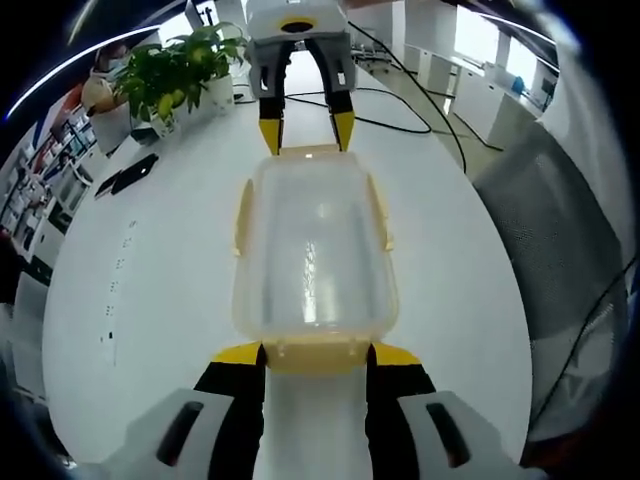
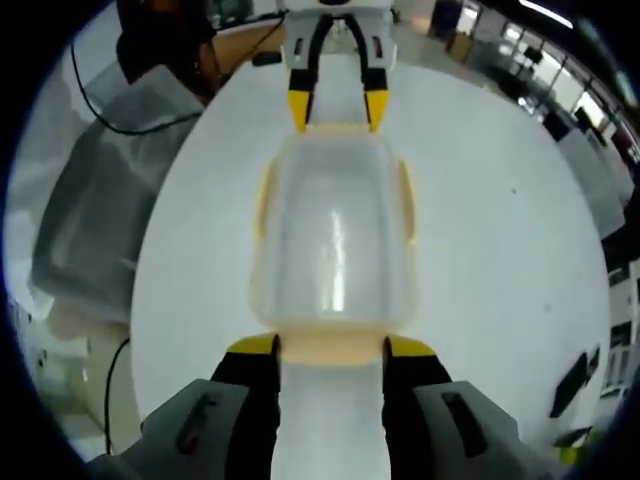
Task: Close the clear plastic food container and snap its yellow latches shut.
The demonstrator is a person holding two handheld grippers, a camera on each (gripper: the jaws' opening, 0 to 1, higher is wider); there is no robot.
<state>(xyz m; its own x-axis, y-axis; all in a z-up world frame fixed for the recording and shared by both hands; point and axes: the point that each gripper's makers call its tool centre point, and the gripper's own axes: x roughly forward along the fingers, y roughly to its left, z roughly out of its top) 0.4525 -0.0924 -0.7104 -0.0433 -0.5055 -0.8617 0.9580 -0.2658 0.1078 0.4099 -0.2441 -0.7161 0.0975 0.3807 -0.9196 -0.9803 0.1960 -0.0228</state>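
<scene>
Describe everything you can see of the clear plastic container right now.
The clear rectangular plastic food container lies flat on the white table, its lid seated on top. The body looks translucent and glossy, with nothing visible inside. Yellow latches sit on all four sides; the long-side ones look flared outward, not snapped. The left claw straddles one end latch and the right claw the opposite end; contact can't be confirmed.

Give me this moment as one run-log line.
container: lid on, on white table | left gripper: open, at near end latch | right gripper: open, at opposite end latch | side latches: look unsnapped
</scene>
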